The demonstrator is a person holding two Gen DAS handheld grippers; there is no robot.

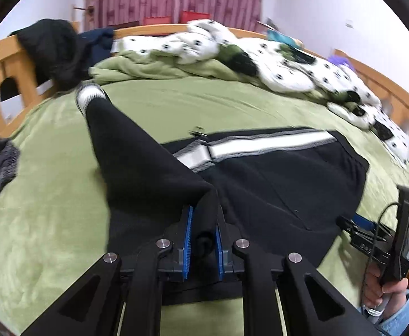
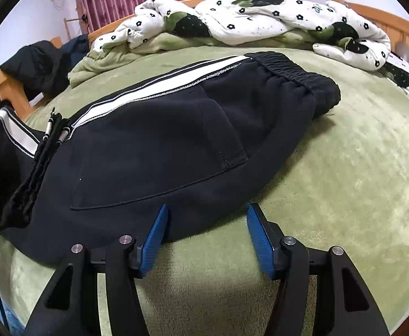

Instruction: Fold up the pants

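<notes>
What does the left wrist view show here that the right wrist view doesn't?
Left only: the left tool clamped on a lifted fold of the black pants, and the white cuff.
Right only: the right tool open at the pants' near edge, and the elastic waistband.
Both: pants' white stripe, green bedcover, flowered quilt.

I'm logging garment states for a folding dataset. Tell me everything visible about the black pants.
The black pants look like thick fleece, with a white side stripe edged in grey, a gathered elastic waistband, a stitched pocket and drawcords. They lie on the green bedsheet, partly folded. The left tongs are shut on a bunch of the fabric, lifting one leg whose cuffed end trails away. The right tongs sit open at the near edge.
</notes>
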